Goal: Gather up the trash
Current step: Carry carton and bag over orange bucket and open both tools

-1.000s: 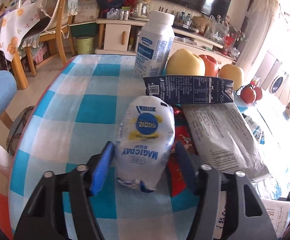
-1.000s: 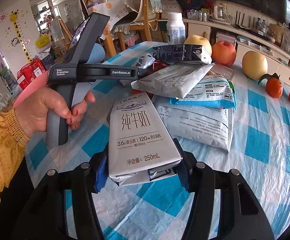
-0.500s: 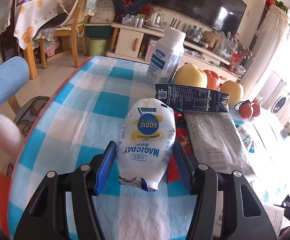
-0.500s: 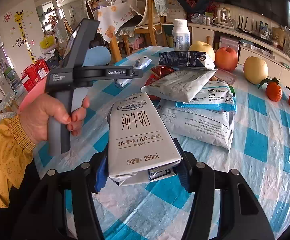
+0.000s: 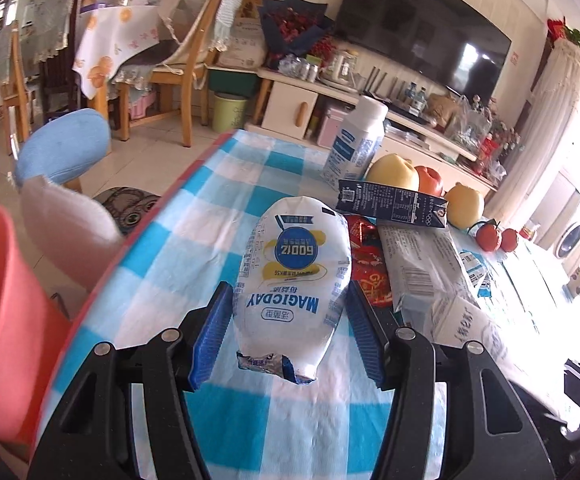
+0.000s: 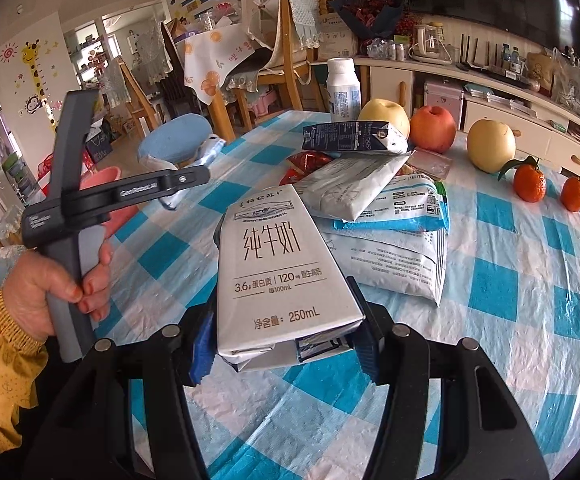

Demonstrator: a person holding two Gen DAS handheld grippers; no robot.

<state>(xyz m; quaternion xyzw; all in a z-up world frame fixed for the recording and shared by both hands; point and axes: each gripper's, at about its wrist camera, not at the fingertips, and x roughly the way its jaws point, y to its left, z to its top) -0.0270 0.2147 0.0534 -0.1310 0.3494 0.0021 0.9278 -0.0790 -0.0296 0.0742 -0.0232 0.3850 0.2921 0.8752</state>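
Observation:
My left gripper (image 5: 290,340) is shut on a white MAGICDAY pouch (image 5: 294,276) and holds it above the left edge of the checked table (image 5: 193,248). My right gripper (image 6: 283,344) is shut on a flattened white 250 mL milk carton (image 6: 277,272), held above the table. The left gripper (image 6: 193,178) also shows in the right wrist view, held by a hand at the left. A pile of trash lies mid-table: a dark blue carton (image 6: 350,136), flattened white packs (image 6: 350,188) and a red wrapper (image 6: 306,160).
A white bottle (image 6: 344,90), apples (image 6: 434,128), a yellow pear (image 6: 492,144) and tangerines (image 6: 530,182) stand at the table's far side. A pink bin (image 5: 5,304) and a blue stool (image 5: 65,148) are off the table's left edge. Chairs and a TV cabinet lie beyond.
My left gripper has lifted the pouch and carried it left toward the table edge, over the pink bin's side. My right gripper holds the carton and has risen slightly.

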